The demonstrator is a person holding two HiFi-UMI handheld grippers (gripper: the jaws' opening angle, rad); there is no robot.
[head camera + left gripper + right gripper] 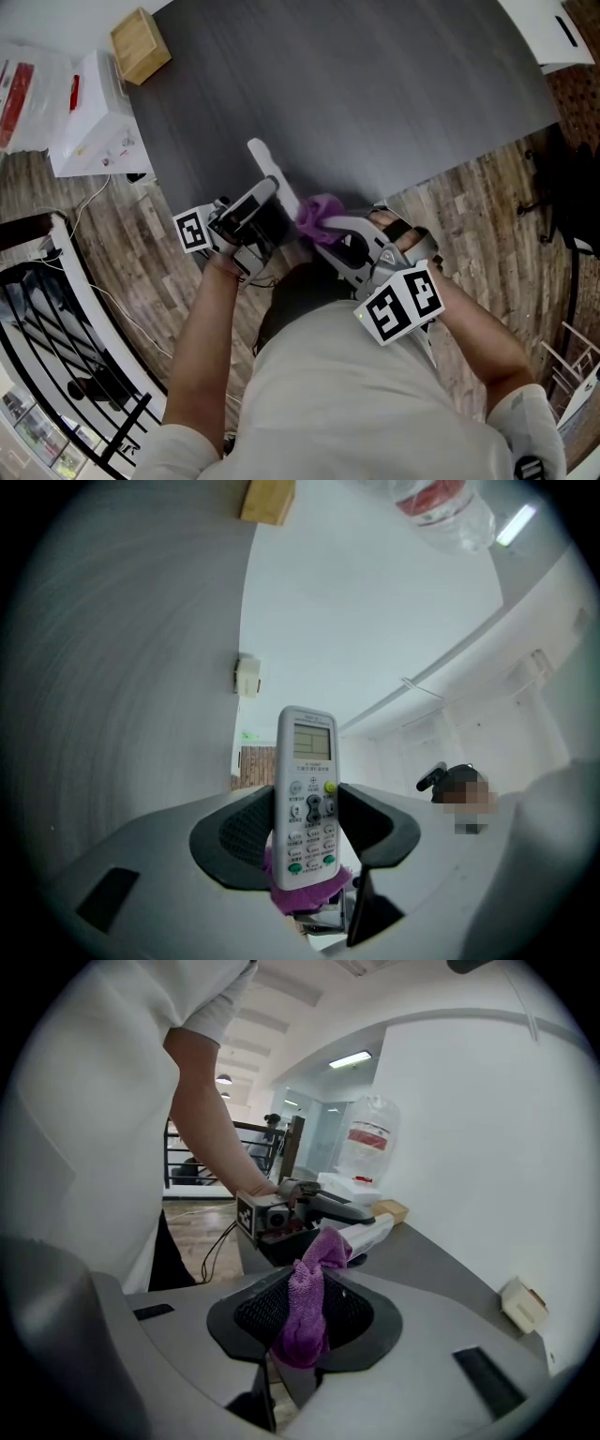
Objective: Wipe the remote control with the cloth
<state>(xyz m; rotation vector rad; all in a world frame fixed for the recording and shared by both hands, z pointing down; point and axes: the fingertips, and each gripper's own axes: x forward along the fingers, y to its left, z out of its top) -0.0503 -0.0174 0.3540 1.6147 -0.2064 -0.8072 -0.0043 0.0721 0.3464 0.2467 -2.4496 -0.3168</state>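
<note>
My left gripper [307,819] is shut on a white remote control [306,789], buttons and screen facing its camera, its top end sticking out past the jaws. In the head view the remote control [273,176] juts up and away from the left gripper [251,217] over the dark table's near edge. My right gripper [305,1309] is shut on a bunched purple cloth [309,1307]. The cloth [319,217] touches the remote's lower part next to the left jaws, with the right gripper [342,237] just behind it. A purple fold of cloth [302,892] shows below the remote in the left gripper view.
A dark grey table [375,94] fills the middle. At its far left corner sit a wooden block [140,44] and a white box [94,117] with a bagged item. A white object [553,33] lies at the far right. Black railing [56,356] stands at left.
</note>
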